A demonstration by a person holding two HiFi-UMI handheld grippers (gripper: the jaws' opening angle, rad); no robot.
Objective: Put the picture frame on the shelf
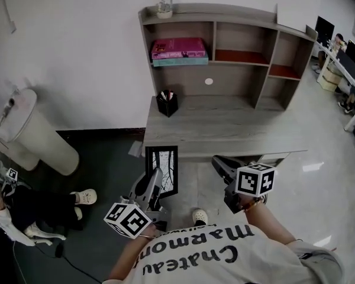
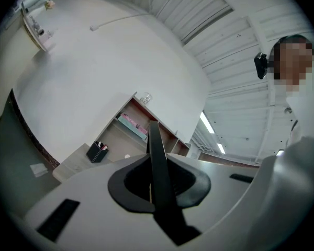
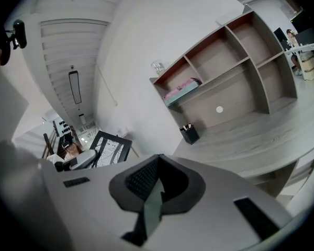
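Observation:
The picture frame (image 1: 164,169), black with a pale branch print, hangs upright just below the front edge of the grey desk (image 1: 225,132). My left gripper (image 1: 157,177) is shut on its lower left edge. In the left gripper view the frame (image 2: 156,150) shows edge-on as a black strip pinched between the jaws. The right gripper view catches the frame (image 3: 111,147) off to the left. My right gripper (image 1: 220,163) hovers to the frame's right, shut with nothing in it. The shelf unit (image 1: 242,37) stands at the back of the desk.
A black pen holder (image 1: 167,103) stands on the desk's back left. A pink box (image 1: 178,49) fills the left shelf bay, and a glass jar (image 1: 164,6) sits on top. On the left are a white bin (image 1: 38,138) and a seated person's legs (image 1: 29,209).

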